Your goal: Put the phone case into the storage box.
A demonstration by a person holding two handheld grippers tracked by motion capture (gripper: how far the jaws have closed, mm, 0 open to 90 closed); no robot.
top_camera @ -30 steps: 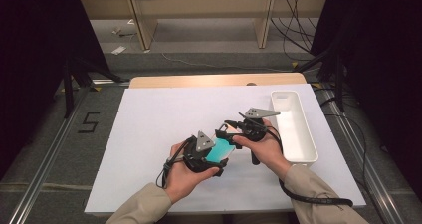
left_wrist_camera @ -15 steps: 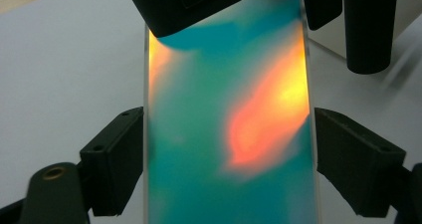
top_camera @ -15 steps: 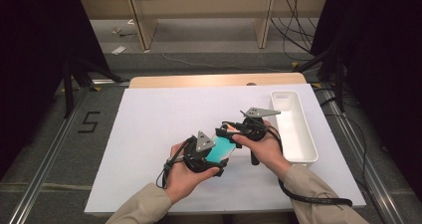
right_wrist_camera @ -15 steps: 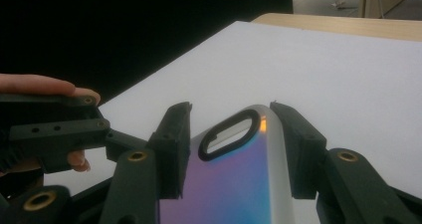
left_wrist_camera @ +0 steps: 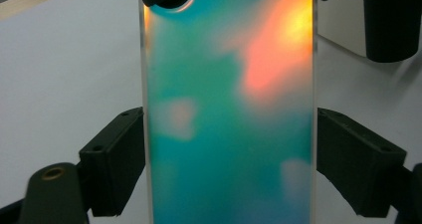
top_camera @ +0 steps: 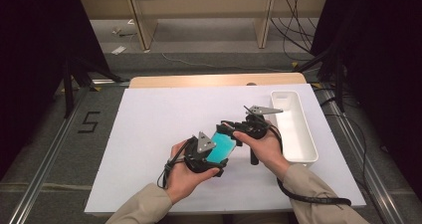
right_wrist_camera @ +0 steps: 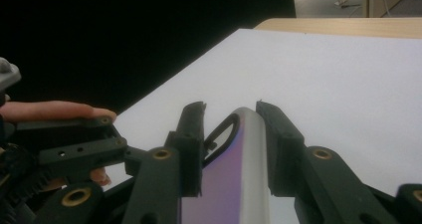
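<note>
A flat teal, iridescent slab, like a phone or its case [top_camera: 222,145], is held above the white table sheet. My left gripper [top_camera: 214,154] is shut on its two long sides; in the left gripper view the black pads [left_wrist_camera: 124,159] press on the slab [left_wrist_camera: 229,119] from both sides. My right gripper [top_camera: 228,128] meets the slab's far end. In the right gripper view its jaws [right_wrist_camera: 230,108] have just been closing, and they stand narrowly to either side of the slab's thin silver edge [right_wrist_camera: 249,154], with a small gap at the left pad.
A long white tray [top_camera: 309,152] lies on the sheet's right side, just beyond my right hand. The white sheet [top_camera: 154,119] covers the table, with a wooden edge [top_camera: 214,79] at the back. Dark floor and metal rails flank the table.
Both hands and the slab have stayed where they were. At this size the high view shows no clear difference.
</note>
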